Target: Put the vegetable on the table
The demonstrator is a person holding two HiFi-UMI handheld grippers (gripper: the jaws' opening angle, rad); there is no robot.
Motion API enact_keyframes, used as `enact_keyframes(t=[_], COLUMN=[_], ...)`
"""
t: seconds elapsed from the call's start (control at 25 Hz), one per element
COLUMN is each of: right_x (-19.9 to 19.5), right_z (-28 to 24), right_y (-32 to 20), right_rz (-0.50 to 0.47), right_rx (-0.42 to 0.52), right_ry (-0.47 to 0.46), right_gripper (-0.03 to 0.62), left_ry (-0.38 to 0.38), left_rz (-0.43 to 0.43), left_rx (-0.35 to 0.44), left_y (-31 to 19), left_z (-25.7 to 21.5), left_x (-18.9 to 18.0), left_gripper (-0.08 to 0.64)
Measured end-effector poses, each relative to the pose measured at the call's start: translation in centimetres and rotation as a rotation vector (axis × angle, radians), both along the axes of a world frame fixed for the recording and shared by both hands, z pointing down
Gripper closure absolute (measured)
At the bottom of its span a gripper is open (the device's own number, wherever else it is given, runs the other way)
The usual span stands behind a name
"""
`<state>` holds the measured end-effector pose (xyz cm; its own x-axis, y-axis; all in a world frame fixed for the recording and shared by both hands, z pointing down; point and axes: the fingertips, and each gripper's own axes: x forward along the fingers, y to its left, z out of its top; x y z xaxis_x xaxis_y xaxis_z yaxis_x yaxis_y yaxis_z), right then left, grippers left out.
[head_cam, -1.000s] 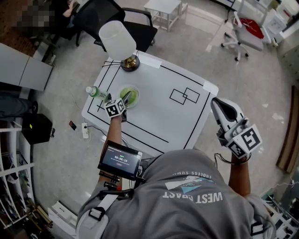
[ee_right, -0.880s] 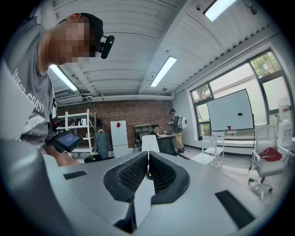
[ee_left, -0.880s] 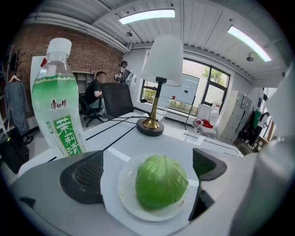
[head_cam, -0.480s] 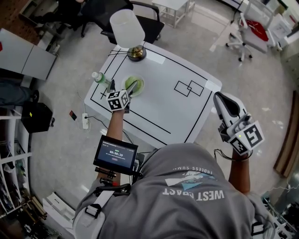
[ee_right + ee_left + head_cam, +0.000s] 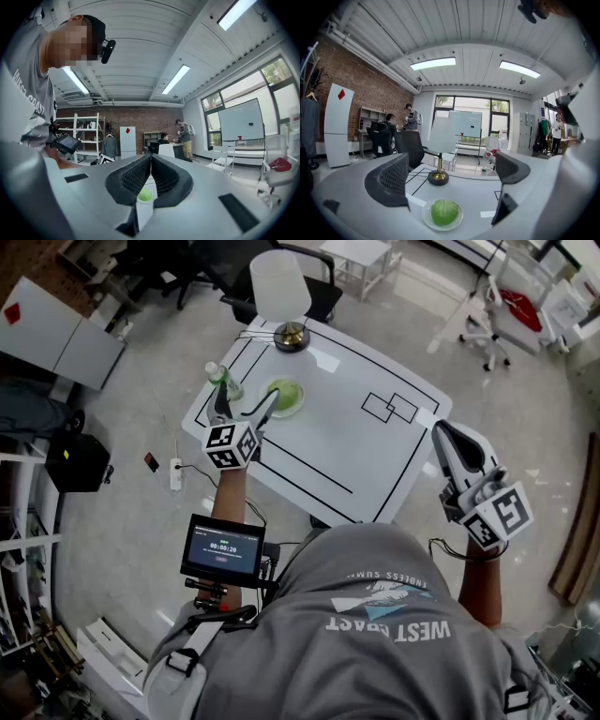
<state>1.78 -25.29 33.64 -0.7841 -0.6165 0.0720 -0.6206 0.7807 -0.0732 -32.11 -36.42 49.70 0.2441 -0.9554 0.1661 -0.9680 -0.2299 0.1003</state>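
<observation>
Fingers [image 5: 389, 180] of left gripper [image 5: 246, 401] wide, short of cabbage [image 5: 444, 212] on plate [image 5: 426, 218]; right gripper [image 5: 150, 161] pressed together, empty; reach stage; next, straddle cabbage and close.

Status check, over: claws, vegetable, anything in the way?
Left claw open, short of cabbage. Right claw shut, empty, off table. Cabbage on plate. Nothing between.

Head view: steeply down on table [image 5: 337, 451]; left gripper view: low, near (both w/ lamp [image 5: 442, 136]).
</observation>
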Motion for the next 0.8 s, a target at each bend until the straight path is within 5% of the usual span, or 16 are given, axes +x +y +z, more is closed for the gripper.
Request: enact_keyframes(t=[0.44,0.8], right_x=[-2.6,3.0], right_z=[-1.7,-4.6], right_y=[8.3,19.3], right_rz=[-0.021,-0.071], right_rx=[0.067,0.155], right_ry=[-0.030,-0.098], right_gripper=[0.584,0.584], left_ry=[-0.017,-0.130], left_rz=[0.088,0.089], left_rx=[0.335,0.561], left_y=[9.9,26.4], left_z=[-15.1,-25.2], left_x=[0.6,7.8], left_gripper=[0.005,0.279])
